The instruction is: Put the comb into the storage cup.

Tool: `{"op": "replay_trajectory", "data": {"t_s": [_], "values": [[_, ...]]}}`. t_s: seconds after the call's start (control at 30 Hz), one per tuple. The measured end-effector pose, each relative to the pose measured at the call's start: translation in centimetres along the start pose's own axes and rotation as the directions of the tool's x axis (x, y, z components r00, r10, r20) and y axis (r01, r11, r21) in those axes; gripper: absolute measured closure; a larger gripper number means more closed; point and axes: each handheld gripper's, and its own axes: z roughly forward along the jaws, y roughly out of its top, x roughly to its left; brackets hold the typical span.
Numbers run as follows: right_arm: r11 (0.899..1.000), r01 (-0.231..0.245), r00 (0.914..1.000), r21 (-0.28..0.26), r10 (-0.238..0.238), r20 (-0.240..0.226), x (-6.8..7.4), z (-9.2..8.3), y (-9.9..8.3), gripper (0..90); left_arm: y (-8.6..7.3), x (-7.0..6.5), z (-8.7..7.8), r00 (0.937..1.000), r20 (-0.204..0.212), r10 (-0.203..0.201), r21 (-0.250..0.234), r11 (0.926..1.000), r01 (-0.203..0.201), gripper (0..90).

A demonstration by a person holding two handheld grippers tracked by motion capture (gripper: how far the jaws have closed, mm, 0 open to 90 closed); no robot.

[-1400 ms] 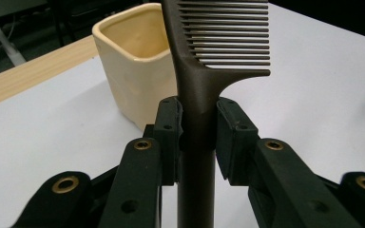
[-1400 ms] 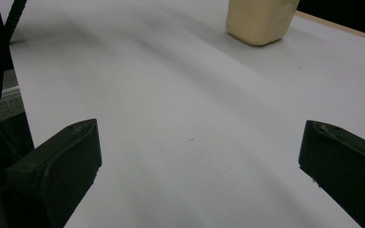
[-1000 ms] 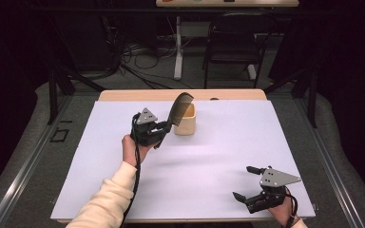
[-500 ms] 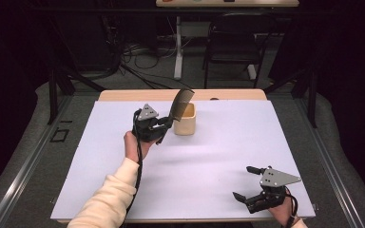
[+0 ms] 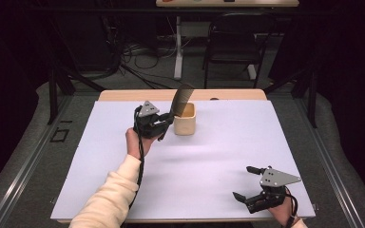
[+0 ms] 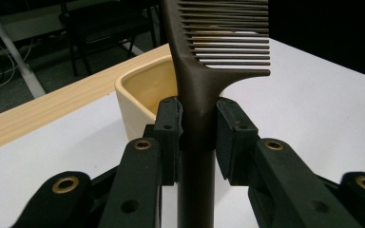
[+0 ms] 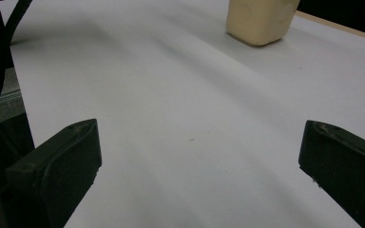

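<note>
With the left gripper [image 6: 197, 128] clamped on the comb [image 6: 199, 71], teeth above our fingers [image 6: 168, 123], we next lower it into the cup [image 5: 184, 118] just beyond, right gripper [image 5: 249, 183] idle and wide.

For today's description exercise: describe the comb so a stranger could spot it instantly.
Start at the white table. Near its far edge stands a cream cup; beside it the left gripper clamps a dark brown comb by its handle. It is the one toothed, upright thing there.

Probably a lab, dark curtains [image 5: 24, 71], floor cables [image 5: 138, 61], white-topped table [image 5: 228, 137]
</note>
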Motion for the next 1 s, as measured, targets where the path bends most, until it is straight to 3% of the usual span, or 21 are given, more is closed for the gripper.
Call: {"op": "replay_trajectory", "data": {"t_s": [0.47,1.0], "values": [[1.0,-0.002,1.0,-0.003,0.002,0.0,0.0,0.0,0.0,0.0,0.9,0.1,0.6,0.9999,-0.012,0.002,-0.018,0.9998,-0.002,72.3],[1.0,-0.002,1.0,-0.001,0.002,0.0,0.0,0.0,0.0,0.0,1.2,0.7,1.2,0.9994,-0.026,-0.025,-0.04,0.9989,0.024,72.3]]}}
